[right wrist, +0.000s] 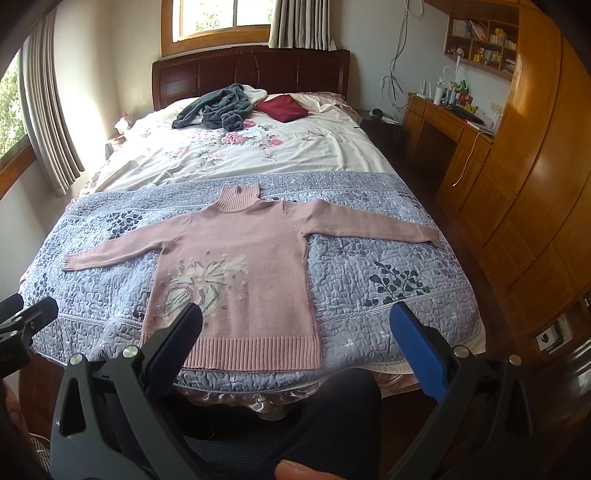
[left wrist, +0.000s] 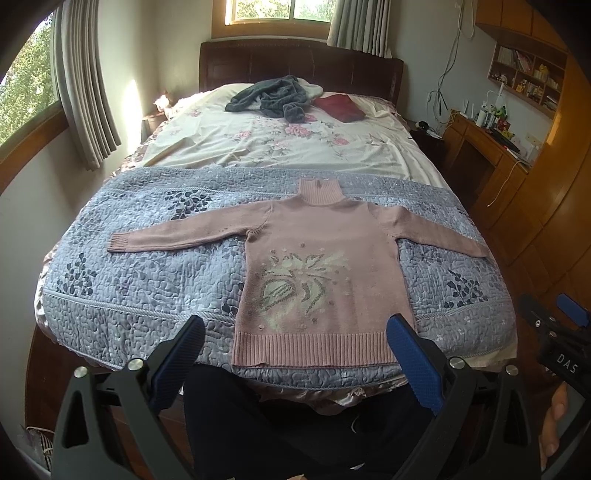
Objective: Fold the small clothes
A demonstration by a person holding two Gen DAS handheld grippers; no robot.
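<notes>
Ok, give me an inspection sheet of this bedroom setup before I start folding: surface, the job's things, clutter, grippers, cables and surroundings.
Surface: bed with a grey-blue quilt across its foot, floral sheet beyond.
Job's things: pink sweater lies flat, front up, on the quilt, both sleeves spread out, collar toward the headboard, hem at the near edge.
Clutter: crumpled grey garment and a dark red folded cloth near the headboard.
Grippers: left gripper and right gripper both have jaws wide open, holding nothing, held off the foot of the bed.
Cables: wires hang down the wall by the desk.
Surroundings: wooden desk, wall shelf, curtained windows.
</notes>
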